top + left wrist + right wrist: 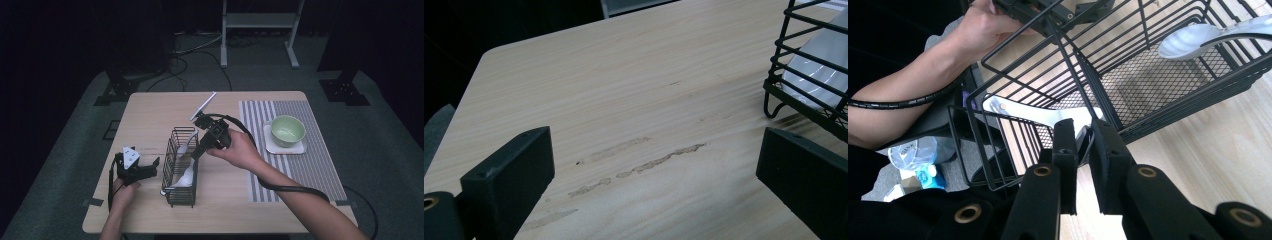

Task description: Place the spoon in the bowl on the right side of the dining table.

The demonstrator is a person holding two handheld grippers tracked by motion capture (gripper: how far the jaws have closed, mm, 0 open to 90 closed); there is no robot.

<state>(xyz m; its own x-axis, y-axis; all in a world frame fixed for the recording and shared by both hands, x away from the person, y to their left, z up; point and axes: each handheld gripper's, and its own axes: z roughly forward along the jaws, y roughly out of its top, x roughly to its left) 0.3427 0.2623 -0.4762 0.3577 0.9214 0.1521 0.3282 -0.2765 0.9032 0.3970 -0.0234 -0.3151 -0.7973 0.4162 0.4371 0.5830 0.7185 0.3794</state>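
Jaws of right gripper (1083,150) nearly together, pinching a white spoon (1048,116) handle thru the wire basket (181,167) side. Left gripper (649,185) spread wide, holding nothing, low over bare table (634,90) just left of basket. Inside basket: two white spoons. Green bowl (287,130) on white coaster, on striped mat, seen from high view.

You're at a pale wood table (150,115), rounded corners, grey carpet around it. Black wire basket (181,167) stands near the middle, toward your edge. Right of the basket, a grey striped mat (300,170) runs from far edge to near edge. On the mat, far from the basket, a white square coaster (299,148). Left of the basket, faint scuff streaks (659,160) mark the bare wood.
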